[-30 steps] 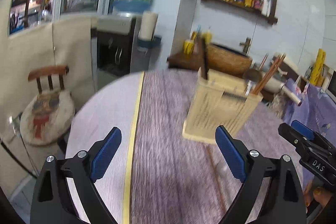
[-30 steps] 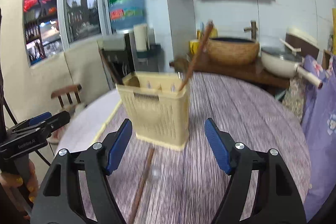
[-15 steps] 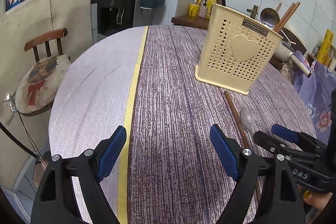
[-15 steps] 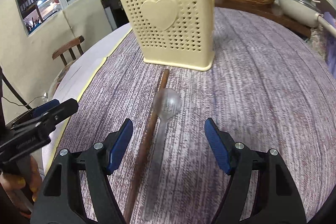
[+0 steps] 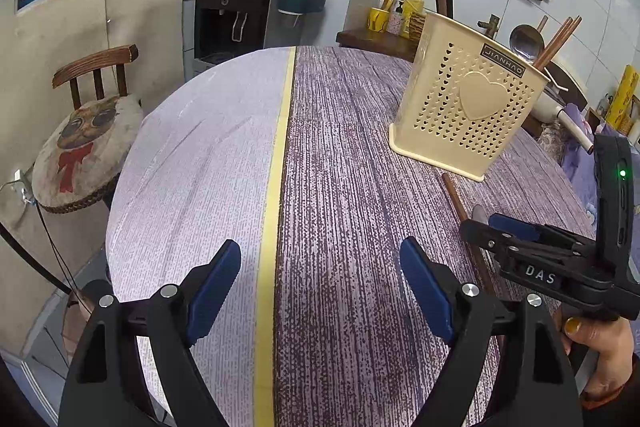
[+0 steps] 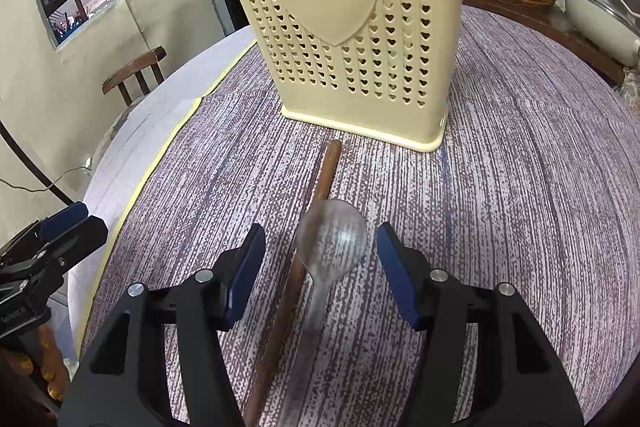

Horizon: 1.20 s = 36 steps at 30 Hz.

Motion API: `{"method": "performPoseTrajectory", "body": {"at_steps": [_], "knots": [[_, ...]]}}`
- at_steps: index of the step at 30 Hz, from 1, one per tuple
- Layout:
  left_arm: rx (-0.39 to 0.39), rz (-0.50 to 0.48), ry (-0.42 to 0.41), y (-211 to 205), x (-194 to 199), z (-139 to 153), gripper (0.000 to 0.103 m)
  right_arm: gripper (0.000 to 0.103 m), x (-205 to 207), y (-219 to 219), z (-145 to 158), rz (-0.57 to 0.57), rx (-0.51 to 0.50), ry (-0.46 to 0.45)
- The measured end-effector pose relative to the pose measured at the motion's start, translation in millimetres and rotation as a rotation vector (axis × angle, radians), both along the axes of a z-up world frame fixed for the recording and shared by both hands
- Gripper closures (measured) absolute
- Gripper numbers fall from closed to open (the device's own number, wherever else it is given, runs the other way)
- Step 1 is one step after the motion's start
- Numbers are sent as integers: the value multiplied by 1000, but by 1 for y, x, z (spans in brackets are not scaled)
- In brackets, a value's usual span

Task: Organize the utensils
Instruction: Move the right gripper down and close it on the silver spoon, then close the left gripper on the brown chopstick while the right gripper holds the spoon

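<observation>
So the right tool (image 6: 322,267) is low over the surface (image 6: 520,187) with its blue pads spread; they've just been narrowing, with the metal spoon (image 6: 332,247) and the brown wooden stick (image 6: 296,275) lying flat between them, not pinched. The spoon's bowl sits just beside the stick, pretty much touching it. Just past the stick's far end stands the cream utensil holder (image 6: 348,27), upright, heart on the front, chopsticks (image 5: 554,43) and a ladle (image 5: 526,43) poking out the top. The left tool (image 5: 320,291) is off to the side with jaws wide apart over bare cloth near the yellow stripe (image 5: 276,167), gripping nothing.
</observation>
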<state>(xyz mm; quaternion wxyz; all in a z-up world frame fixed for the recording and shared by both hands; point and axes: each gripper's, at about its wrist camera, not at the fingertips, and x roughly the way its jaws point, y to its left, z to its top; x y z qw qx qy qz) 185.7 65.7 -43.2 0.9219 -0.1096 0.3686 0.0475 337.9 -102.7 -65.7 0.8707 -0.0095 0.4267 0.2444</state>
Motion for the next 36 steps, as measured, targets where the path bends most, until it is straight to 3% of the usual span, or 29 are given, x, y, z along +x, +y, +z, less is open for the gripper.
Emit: {"method": "performPoseTrajectory", "body": {"at_steps": [8, 15, 19, 27, 36], "knots": [[-8, -11, 4, -3, 0, 0, 23, 66, 6, 2, -1, 2, -46, -22], [6, -38, 4, -13, 2, 4, 23, 66, 5, -9, 0, -33, -5, -10], [2, -69, 4, -23, 6, 6, 25, 66, -5, -29, 11, -115, -14, -57], [-43, -191, 46, -64, 37, 7, 43, 66, -24, -62, 20, -206, -70, -130], [31, -268, 137, -115, 83, -11, 65, 66, -26, -95, 14, -269, -75, -111]]}}
